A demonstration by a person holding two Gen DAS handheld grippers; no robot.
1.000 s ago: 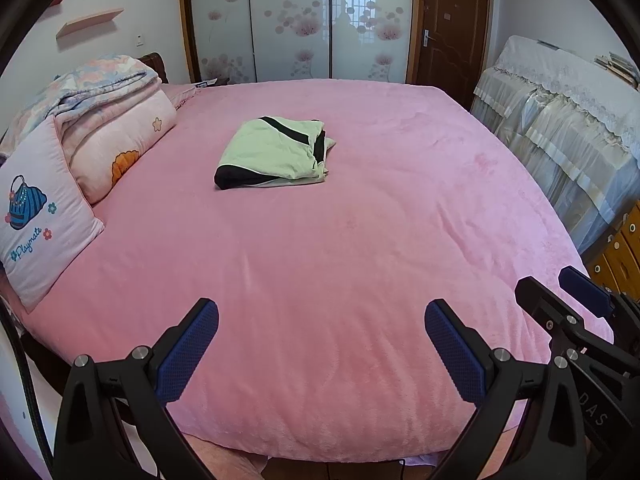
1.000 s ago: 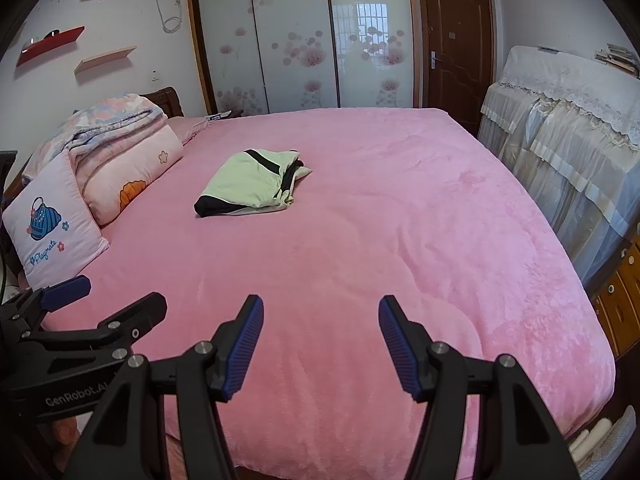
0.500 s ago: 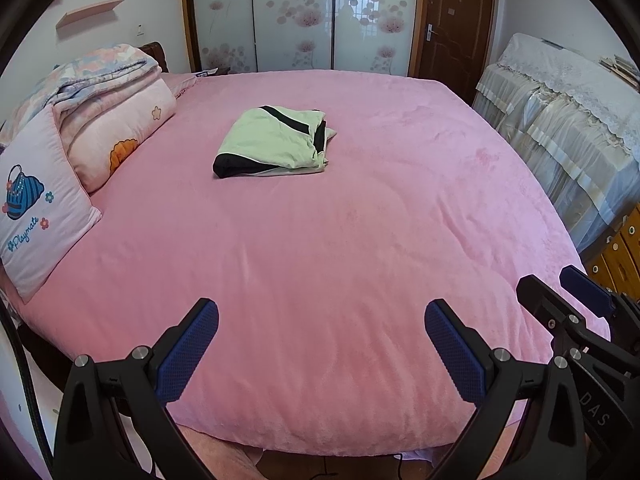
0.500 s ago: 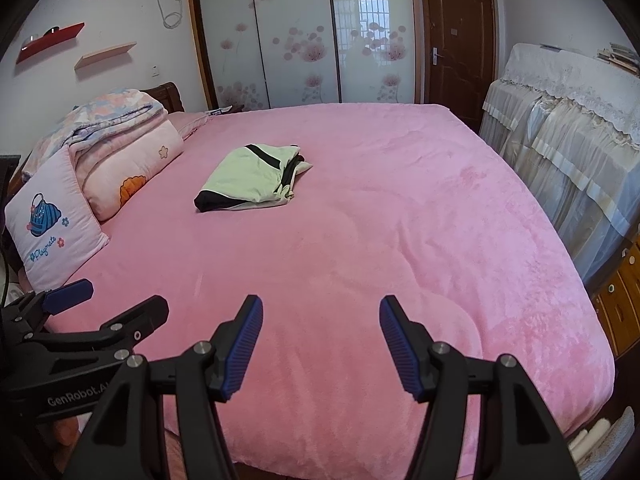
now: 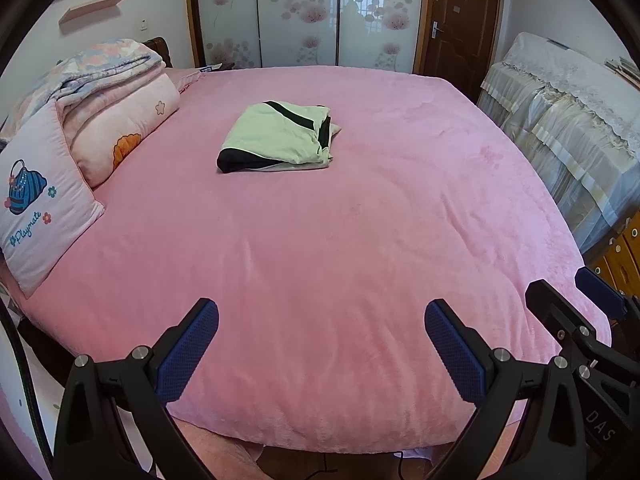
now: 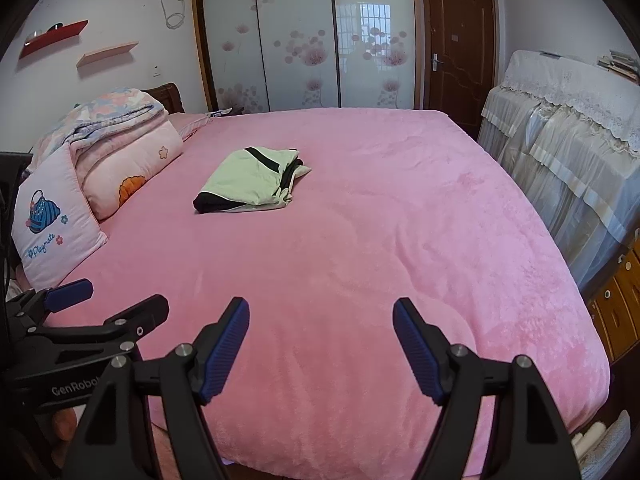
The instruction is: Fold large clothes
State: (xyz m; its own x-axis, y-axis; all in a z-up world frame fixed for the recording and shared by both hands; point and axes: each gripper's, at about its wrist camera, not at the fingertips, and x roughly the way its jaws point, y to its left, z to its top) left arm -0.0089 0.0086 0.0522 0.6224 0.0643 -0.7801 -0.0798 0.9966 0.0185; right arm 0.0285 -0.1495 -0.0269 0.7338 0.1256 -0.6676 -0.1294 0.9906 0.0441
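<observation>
A light green garment with black trim (image 5: 276, 138) lies folded in a compact stack on the pink bed (image 5: 340, 264), far from both grippers; it also shows in the right wrist view (image 6: 250, 180). My left gripper (image 5: 320, 344) is open and empty above the bed's near edge. My right gripper (image 6: 320, 344) is open and empty beside it. The left gripper's fingers (image 6: 76, 292) show at the left of the right wrist view, and the right gripper's fingers (image 5: 596, 292) at the right of the left wrist view.
Pillows (image 5: 36, 216) and a folded quilt (image 5: 108, 80) are stacked at the bed's left. Cloth-covered furniture (image 5: 568, 112) and wooden drawers (image 6: 616, 292) stand to the right. A sliding wardrobe (image 6: 304, 36) and a brown door (image 6: 460, 40) are behind the bed.
Both views have tilted and drawn back slightly, so the bed and garment sit a little lower in the frames. The garment has not moved and both grippers stay open.
</observation>
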